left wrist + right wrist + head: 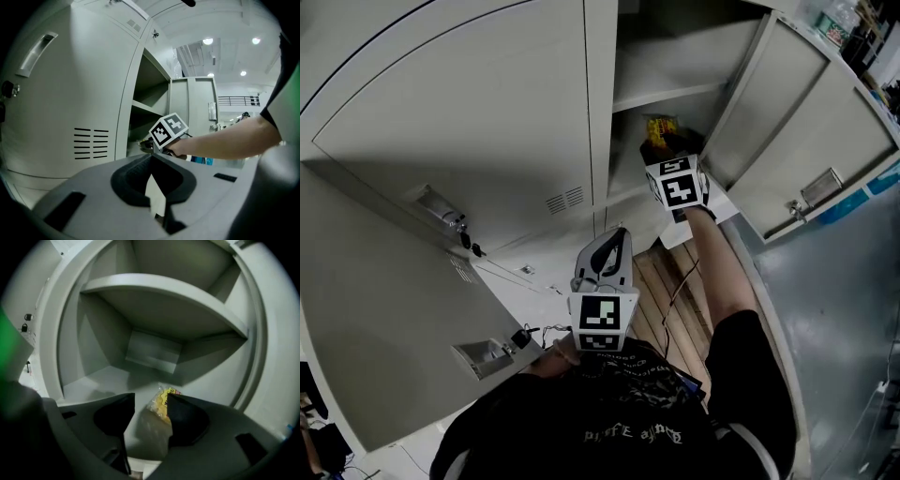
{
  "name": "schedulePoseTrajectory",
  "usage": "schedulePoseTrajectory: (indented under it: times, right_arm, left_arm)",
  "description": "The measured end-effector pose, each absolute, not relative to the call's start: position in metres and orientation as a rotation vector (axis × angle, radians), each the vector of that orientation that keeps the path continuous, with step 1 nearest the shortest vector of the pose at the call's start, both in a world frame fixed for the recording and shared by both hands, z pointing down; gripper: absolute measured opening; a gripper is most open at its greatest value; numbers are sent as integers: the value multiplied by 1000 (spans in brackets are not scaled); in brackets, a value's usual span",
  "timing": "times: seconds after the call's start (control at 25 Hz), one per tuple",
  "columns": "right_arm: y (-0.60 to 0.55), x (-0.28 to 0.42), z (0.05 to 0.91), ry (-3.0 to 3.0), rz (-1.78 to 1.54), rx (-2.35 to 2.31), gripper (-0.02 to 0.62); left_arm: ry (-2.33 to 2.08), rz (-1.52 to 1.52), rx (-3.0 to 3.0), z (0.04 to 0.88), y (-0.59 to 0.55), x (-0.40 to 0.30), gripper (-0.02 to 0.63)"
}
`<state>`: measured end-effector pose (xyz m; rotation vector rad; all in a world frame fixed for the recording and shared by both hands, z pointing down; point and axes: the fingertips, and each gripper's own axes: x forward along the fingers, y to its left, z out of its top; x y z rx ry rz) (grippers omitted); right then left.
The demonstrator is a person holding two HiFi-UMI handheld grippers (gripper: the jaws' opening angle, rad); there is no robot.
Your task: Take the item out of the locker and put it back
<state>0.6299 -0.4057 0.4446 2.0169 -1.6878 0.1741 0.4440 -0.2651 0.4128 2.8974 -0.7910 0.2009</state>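
Locker [487, 122]: grey painted sheet steel, flat panels, louvre vents. One compartment open; door [811, 131] swung far right, opening wide. Shelf [154, 287] thin, straight-edged, roomy bay beneath. Right gripper [151, 398] reaches into that bay, fingers spread wide, clamping nothing. Left gripper [151, 158] outside, near closed vented panel, fingers closed together, empty. Snack packet [161, 406], crinkly clear-and-yellow film, lies on compartment floor between right gripper's fingers, nearer right one.

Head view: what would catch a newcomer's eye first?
The yellow crinkly snack packet lies on the bottom of the open grey metal locker compartment, between the jaws of the open right gripper. The left gripper hangs low near the person's chest, shut.
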Motion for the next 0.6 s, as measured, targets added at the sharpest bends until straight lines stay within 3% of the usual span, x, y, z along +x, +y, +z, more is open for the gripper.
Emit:
schedulePoseTrajectory:
  times: [0.6]
  right_arm:
    - [-306,597,390,-1842,112,2240,220]
  left_arm:
    - [-812,154,2920,406,-268,441,6]
